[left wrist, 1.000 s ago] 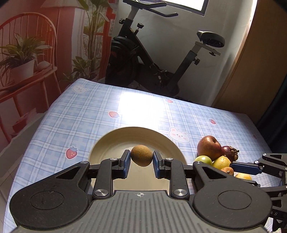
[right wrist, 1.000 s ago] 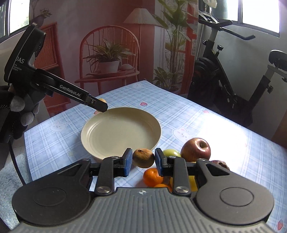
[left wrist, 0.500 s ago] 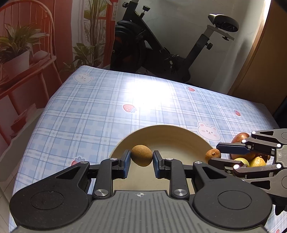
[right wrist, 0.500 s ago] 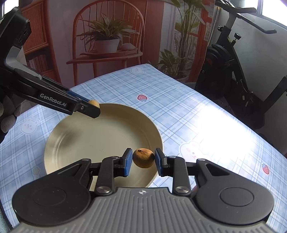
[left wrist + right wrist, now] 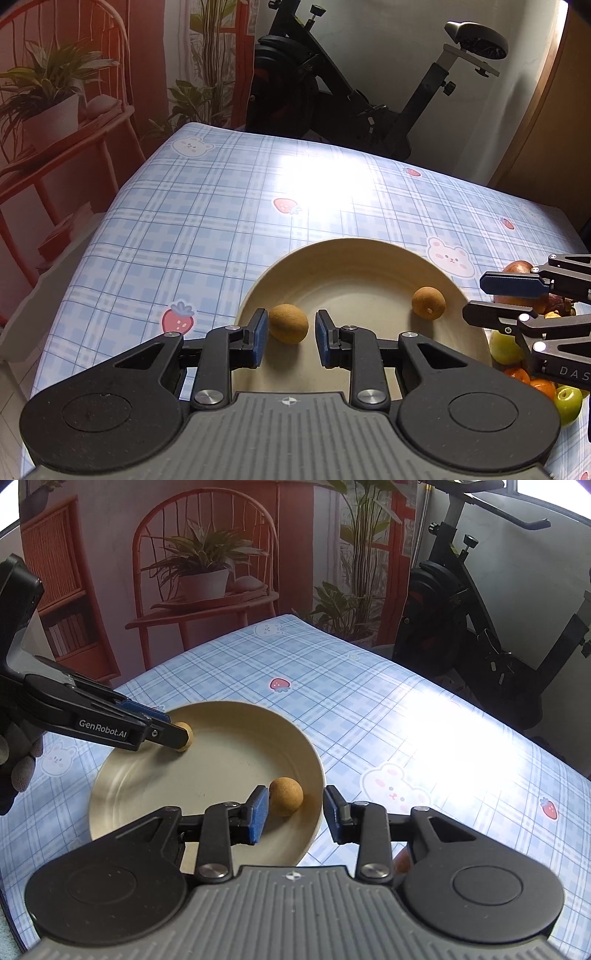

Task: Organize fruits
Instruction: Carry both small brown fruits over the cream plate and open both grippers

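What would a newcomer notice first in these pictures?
A cream plate on the blue checked tablecloth, with two brown kiwis in it. One kiwi lies between the open left gripper, the other kiwi by the open right gripper. More fruit is piled beside the plate.

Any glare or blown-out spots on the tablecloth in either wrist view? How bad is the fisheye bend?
Left wrist: a white washout on the tablecloth beyond the plate erases the plaid; the table edges bow. Right wrist: a similar blown patch at right on the cloth, and the window corners clip to white; the exercise bike leans with the lens curve. Both kiwis stay sharp and evenly lit.
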The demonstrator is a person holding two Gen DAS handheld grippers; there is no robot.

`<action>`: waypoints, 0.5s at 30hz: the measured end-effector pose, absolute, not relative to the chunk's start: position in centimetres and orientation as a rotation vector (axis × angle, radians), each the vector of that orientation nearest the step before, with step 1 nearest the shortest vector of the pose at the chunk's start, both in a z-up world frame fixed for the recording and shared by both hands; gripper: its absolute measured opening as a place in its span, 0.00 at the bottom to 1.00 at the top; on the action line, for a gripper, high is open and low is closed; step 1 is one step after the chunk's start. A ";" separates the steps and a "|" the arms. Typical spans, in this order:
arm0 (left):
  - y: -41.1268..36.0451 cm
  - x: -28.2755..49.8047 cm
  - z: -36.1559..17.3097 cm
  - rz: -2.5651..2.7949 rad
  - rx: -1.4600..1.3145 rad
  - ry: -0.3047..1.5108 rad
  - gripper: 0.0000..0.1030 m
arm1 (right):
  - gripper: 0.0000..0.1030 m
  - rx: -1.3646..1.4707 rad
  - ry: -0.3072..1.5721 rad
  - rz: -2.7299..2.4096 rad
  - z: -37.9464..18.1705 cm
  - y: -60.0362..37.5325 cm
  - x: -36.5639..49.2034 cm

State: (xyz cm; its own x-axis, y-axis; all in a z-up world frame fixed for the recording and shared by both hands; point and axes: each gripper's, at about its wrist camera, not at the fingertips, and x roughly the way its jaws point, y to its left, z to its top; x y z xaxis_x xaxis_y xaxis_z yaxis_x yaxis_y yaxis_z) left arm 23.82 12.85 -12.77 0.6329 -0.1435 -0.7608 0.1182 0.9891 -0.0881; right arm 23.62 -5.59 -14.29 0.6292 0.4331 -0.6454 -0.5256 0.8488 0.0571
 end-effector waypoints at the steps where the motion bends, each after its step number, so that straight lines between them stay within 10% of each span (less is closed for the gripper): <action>1: 12.5 23.4 -12.1 -0.141 -0.025 0.859 0.29 | 0.35 -0.123 0.694 0.546 -14.0 -6.1 23.0; 15: 5.8 14.3 -9.2 -0.248 -0.135 0.801 0.29 | 0.35 0.053 0.667 0.417 -13.9 -13.4 11.4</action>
State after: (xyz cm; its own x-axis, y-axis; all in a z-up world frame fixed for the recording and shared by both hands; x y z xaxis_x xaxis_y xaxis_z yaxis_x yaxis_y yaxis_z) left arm 14.34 5.80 -9.21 0.6691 -0.2698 -0.6925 0.1682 0.9626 -0.2125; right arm 11.44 -13.44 -13.85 0.7060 0.3920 -0.5898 -0.3584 0.9161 0.1799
